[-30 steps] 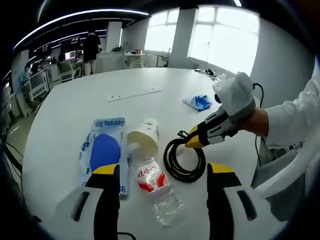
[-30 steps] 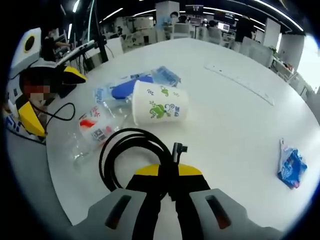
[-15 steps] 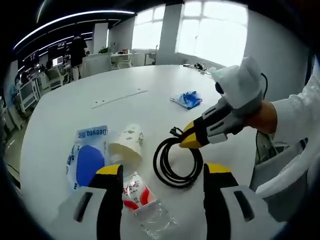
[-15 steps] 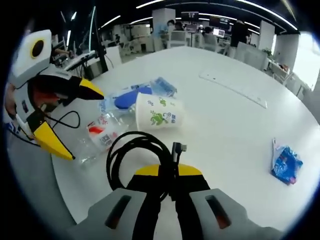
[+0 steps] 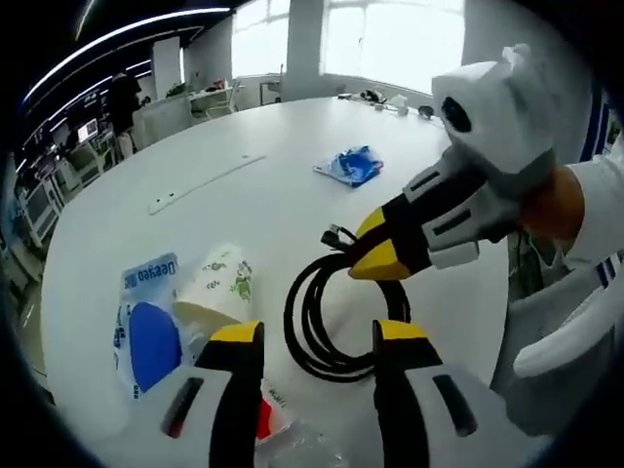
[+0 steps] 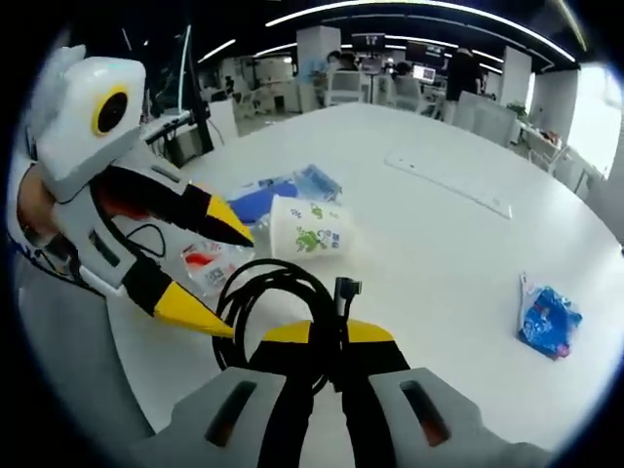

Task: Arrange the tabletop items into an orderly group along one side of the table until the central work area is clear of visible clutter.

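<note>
The coiled black cable (image 5: 336,317) lies on the white table (image 5: 244,205), its loop flat on the surface and its plug end (image 6: 346,290) sticking up from the near edge of the coil. In the right gripper view the right gripper (image 6: 327,343) has its jaws clamped on the cable (image 6: 278,297) just below the plug, the loop spreading away from the jaws toward the paper cup (image 6: 310,229).

The cup lies on its side just beyond the coil, its long axis roughly level with the tabletop; in the left gripper view its open mouth faces toward the left gripper (image 5: 312,341). Beside the cup lies a flat packet with a blue shape (image 5: 146,331), and a clear plastic bottle with a red label (image 6: 203,265) lies close to both.

The left gripper hangs over the near side of the coil, its jaws spread apart and holding nothing.

A small blue wrapper (image 5: 349,164) sits well apart, further across the table, and a long pale strip (image 5: 200,180) lies beyond.
</note>
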